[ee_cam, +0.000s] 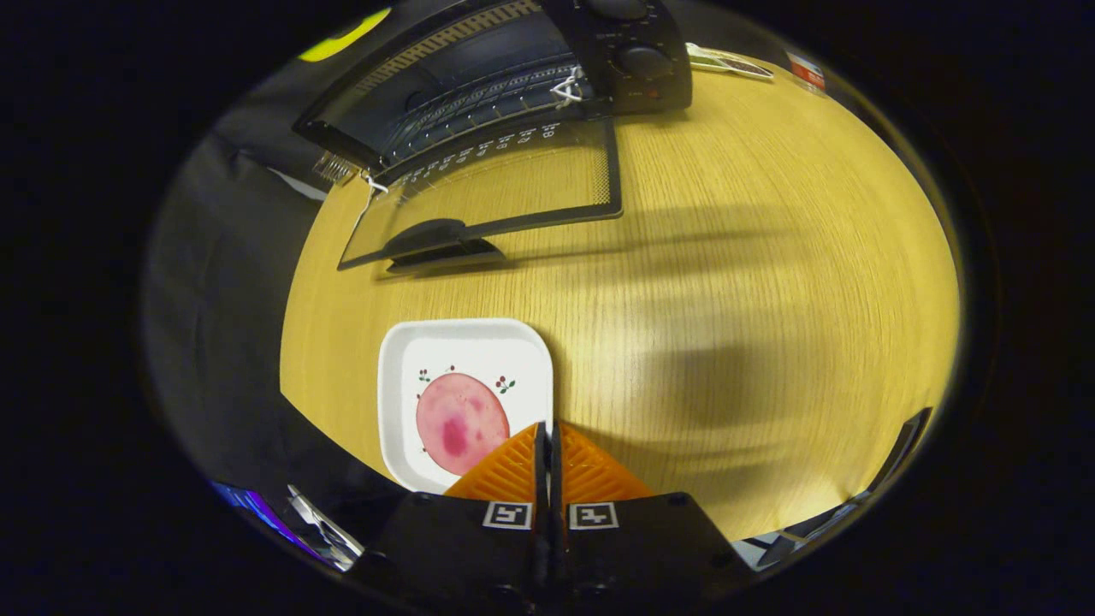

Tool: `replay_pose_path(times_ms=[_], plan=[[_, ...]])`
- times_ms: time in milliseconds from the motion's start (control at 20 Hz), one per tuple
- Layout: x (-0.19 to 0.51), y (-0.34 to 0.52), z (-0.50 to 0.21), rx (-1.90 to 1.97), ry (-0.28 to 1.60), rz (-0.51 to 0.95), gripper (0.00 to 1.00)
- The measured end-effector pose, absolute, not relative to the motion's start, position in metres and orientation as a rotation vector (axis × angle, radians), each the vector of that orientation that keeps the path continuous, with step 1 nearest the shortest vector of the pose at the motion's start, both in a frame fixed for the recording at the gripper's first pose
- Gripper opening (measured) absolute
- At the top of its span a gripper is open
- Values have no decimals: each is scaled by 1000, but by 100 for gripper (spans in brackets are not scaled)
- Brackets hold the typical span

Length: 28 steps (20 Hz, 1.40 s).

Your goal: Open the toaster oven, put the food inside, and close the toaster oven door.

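A black toaster oven (530, 77) stands at the far side of the wooden table (753, 257). Its glass door (505, 192) lies folded down flat toward me, with its dark handle (436, 244) at the near edge. The wire rack inside shows through the opening. A round pink slice of food (460, 422) lies on a white square plate (402, 359) just ahead of my fingers and a little to their left. My gripper (547, 432) is shut with nothing between its fingers, its tips over the plate's near right corner.
Control knobs (642, 60) sit on the oven's right panel. Some flat cards (731, 62) lie on the table behind the oven to the right. The table's left edge runs close beside the plate and the door.
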State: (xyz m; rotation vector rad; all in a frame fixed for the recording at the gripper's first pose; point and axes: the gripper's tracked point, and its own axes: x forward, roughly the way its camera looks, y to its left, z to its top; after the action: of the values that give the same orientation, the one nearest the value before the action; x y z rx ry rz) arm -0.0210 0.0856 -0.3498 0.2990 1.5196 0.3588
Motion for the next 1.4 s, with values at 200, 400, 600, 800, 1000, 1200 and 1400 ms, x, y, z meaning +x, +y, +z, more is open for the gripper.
replay_pose_path(times_ms=[200,400,600,800,1000,1200,1400], plan=[[-27,92,-349,430,1539,335,2],[-26,98,-338,517,1512,336,2],[-22,108,-325,581,1483,335,2],[-6,121,-302,646,1420,321,2],[21,133,-276,729,1343,288,2],[53,139,-264,819,1240,203,2],[78,145,-259,887,1157,134,2]])
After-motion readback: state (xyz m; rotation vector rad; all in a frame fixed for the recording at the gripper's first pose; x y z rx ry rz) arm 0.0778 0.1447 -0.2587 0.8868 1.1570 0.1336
